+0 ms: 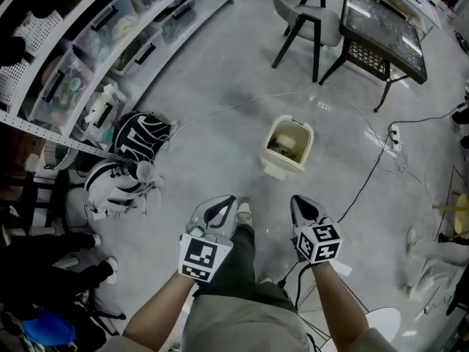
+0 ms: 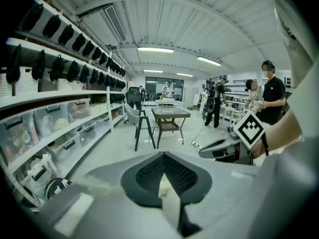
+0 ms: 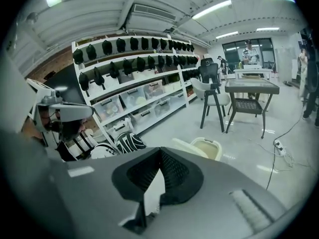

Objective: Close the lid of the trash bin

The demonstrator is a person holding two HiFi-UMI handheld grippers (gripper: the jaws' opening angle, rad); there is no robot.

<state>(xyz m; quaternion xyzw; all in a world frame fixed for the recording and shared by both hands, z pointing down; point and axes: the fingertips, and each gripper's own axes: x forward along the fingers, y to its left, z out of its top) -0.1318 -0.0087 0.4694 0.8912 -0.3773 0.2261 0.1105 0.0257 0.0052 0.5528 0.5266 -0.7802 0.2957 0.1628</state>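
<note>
Standing open on the grey floor, the cream plastic trash bin [image 1: 308, 141] sits ahead of the person, well apart from both grippers, with its lid [image 1: 277, 170] hinged down on the near side. The left gripper [image 1: 222, 210] and right gripper [image 1: 304, 210] are held side by side near the person's legs, nothing in either.

The left gripper view shows its jaws together at the tips, enclosing only a bare dark opening. It also takes in the right gripper's marker cube [image 2: 249, 128] at right and people [image 2: 273, 93] standing at far right, none of which the head view shows.

The right gripper view shows its own jaws likewise closed tip to tip and empty. Beyond them it shows the bin [image 3: 213, 146] with the lid [image 3: 187, 144] tipped back.

The white shelving rack with clear storage boxes [image 1: 110, 28] runs along the left. The black-framed glass-topped table [image 1: 385, 28] stands at far right, with the grey chair [image 1: 311, 17] just beside it.
</note>
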